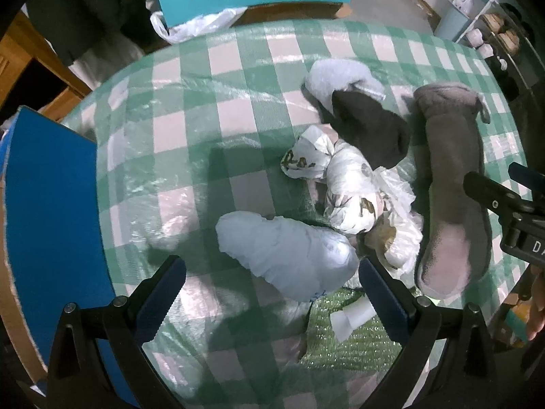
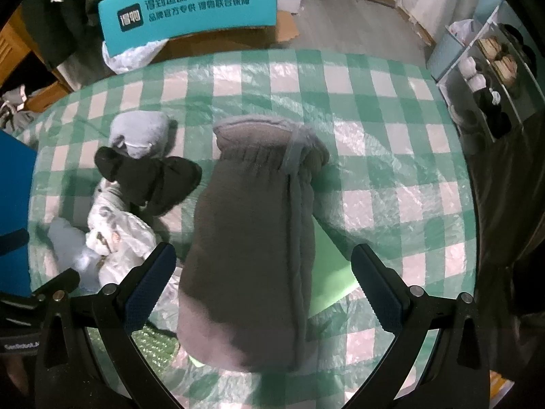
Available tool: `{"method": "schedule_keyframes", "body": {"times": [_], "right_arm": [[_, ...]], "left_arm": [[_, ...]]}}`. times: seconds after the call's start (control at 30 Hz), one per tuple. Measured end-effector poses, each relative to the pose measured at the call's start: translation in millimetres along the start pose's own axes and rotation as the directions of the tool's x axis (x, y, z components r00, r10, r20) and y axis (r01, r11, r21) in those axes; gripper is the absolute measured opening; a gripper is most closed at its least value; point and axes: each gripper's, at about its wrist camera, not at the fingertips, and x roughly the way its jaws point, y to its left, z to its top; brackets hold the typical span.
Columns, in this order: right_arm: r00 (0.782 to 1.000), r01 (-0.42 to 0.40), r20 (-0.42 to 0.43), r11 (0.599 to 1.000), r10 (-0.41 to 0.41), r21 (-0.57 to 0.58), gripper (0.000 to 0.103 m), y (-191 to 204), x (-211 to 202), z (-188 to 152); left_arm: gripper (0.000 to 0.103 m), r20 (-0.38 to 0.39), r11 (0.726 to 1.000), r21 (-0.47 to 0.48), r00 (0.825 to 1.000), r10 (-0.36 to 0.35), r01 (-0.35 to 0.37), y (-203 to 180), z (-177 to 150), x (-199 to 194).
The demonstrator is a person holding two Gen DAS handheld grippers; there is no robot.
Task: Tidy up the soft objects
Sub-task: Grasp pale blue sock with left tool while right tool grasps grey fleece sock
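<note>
Sorting has barely begun, as far as I can judge: every soft thing lies loose on the counter (image 1: 238,64) with its green-and-white checked plastic cover, and nothing looks gathered or stacked.

My left gripper (image 1: 272,293) has its jaws spread wide and empty, hovering over the pale blue crinkled soft pouch (image 1: 286,252), which lies just ahead between the fingertips but is not clamped. Beyond it sits the white patterned cloth bundle in clear plastic (image 1: 347,184), touching the pouch, and behind that the dark grey soft slipper-like piece (image 1: 368,129) overlaps the light lilac fluffy item (image 1: 337,75).

My right gripper (image 2: 264,279) also has its jaws wide apart, holding nothing. Directly below them lies the long grey plush drawstring cover (image 2: 252,238), running lengthwise away from me, resting partly on a flat light green sheet (image 2: 330,266). It lies between the open fingers, though whether they touch it I cannot tell.

A blue box wall (image 1: 51,204) stands at the left edge of the counter; I would guess it is a possible place for the things, but its inside is hidden. All five items seem left to handle, the grey cover being likeliest first.
</note>
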Motion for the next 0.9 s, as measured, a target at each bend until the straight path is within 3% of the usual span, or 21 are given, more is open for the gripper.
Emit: {"method": "schedule_keyframes", "body": {"times": [0.4, 0.5, 0.53, 0.73, 0.9], "right_arm": [[0.998, 0.023, -0.051, 1.0, -0.023, 0.0, 0.101, 4, 28, 3], [0.998, 0.031, -0.057, 1.0, -0.031, -0.001, 0.101, 2, 32, 2], [0.998, 0.031, -0.057, 1.0, -0.031, -0.003, 0.098, 3, 32, 2], [0.998, 0.005, -0.056, 0.999, -0.007, -0.034, 0.076, 7, 31, 1], [0.999, -0.016, -0.049, 0.999, 0.014, -0.048, 0.049, 11, 24, 0]], "left_arm": [[0.102, -0.047, 1.0, -0.003, 0.999, -0.007, 0.007, -3, 11, 29], [0.09, -0.047, 1.0, -0.004, 0.999, -0.023, 0.023, 2, 13, 34], [0.084, -0.049, 1.0, -0.005, 0.998, -0.025, 0.025, 2, 13, 35], [0.074, -0.024, 0.999, -0.012, 0.999, -0.047, 0.047, 13, 5, 36], [0.069, 0.002, 0.998, -0.031, 0.998, -0.056, 0.056, 25, 1, 27]]}}
